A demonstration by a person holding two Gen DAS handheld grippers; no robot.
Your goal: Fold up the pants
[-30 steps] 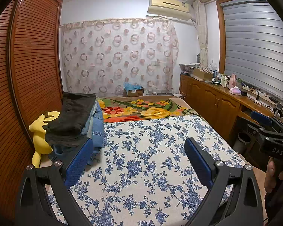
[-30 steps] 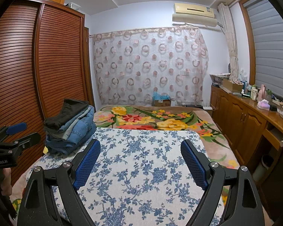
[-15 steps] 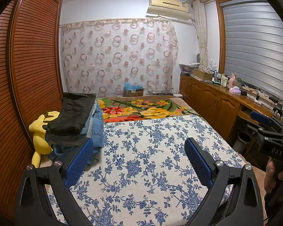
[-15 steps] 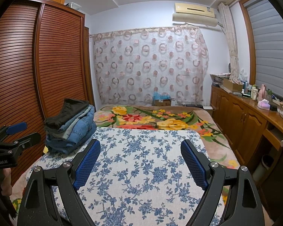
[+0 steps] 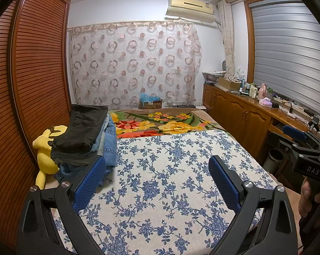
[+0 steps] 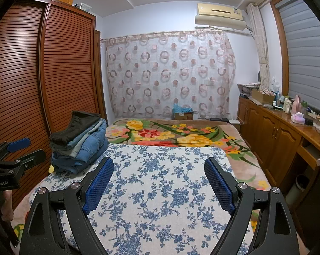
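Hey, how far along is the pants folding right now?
Done: a stack of folded pants sits at the blue floral mat's left edge, black pair on top. In hand: nothing; the left gripper and right gripper are open above the mat. Left: no unfolded pants are in view.

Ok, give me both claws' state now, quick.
Left claw: open, holding nothing, above the bed.
Right claw: open, holding nothing, also above the bed.
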